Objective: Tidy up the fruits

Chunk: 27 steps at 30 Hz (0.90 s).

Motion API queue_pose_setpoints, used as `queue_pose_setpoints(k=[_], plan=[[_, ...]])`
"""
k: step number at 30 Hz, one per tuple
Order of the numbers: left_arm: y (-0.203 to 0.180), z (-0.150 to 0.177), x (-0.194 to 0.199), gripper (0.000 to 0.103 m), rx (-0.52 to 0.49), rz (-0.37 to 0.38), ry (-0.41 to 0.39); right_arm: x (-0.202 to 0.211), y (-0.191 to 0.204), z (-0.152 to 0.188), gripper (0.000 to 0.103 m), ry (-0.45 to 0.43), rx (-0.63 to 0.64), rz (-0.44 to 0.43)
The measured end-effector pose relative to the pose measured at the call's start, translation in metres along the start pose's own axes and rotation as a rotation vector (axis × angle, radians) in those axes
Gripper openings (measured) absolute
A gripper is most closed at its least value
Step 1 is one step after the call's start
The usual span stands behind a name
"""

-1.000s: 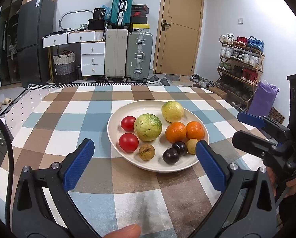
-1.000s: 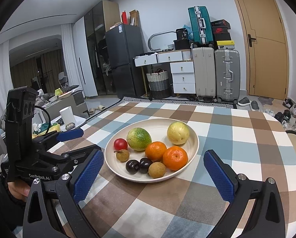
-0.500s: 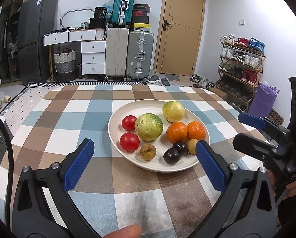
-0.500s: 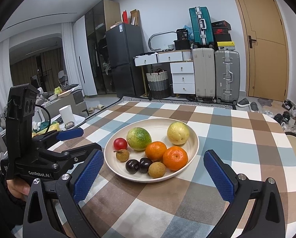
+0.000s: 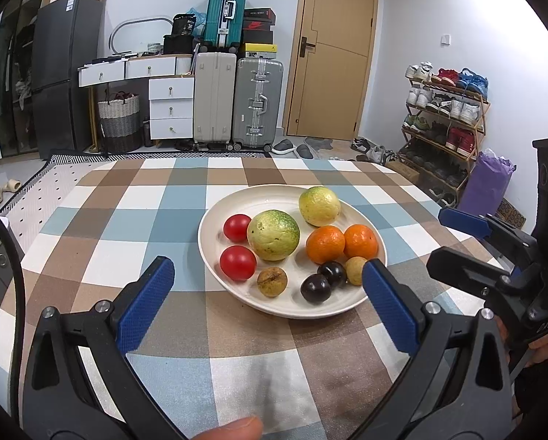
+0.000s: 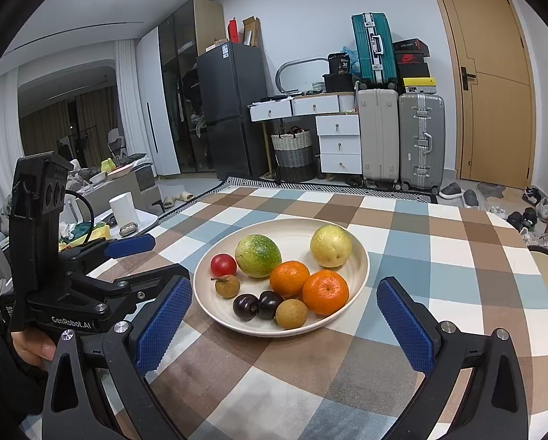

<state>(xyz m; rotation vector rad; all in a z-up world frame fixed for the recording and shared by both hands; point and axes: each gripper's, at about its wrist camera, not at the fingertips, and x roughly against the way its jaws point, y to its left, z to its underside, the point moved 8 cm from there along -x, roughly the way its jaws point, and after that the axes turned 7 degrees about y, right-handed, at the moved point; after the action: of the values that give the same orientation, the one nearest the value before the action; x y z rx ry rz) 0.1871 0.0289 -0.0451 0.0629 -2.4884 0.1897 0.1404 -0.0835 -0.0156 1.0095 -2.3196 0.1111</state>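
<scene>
Both tools sit wide and empty — left tool (image 5: 263,293) and right tool (image 6: 285,315) hang just short of the near rim of the plate (image 5: 215,253), one on each side, probably so either can reach in. All the fruit is grouped by kind on that plate mid-surface (image 5: 127,198): tomatoes (image 5: 237,262) left, oranges (image 5: 325,244) right, dark plums (image 5: 316,288) and longans near the front. Looks sorted already, or nothing's started — can't say which.
</scene>
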Motion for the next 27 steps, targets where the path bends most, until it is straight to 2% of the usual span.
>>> queue_pose_setpoints(k=[27], plan=[[-0.0009, -0.0003, 0.0, 0.102, -0.005, -0.001, 0.0, -0.0021, 0.0029, 0.0018, 0.103, 0.008, 0.008, -0.003]])
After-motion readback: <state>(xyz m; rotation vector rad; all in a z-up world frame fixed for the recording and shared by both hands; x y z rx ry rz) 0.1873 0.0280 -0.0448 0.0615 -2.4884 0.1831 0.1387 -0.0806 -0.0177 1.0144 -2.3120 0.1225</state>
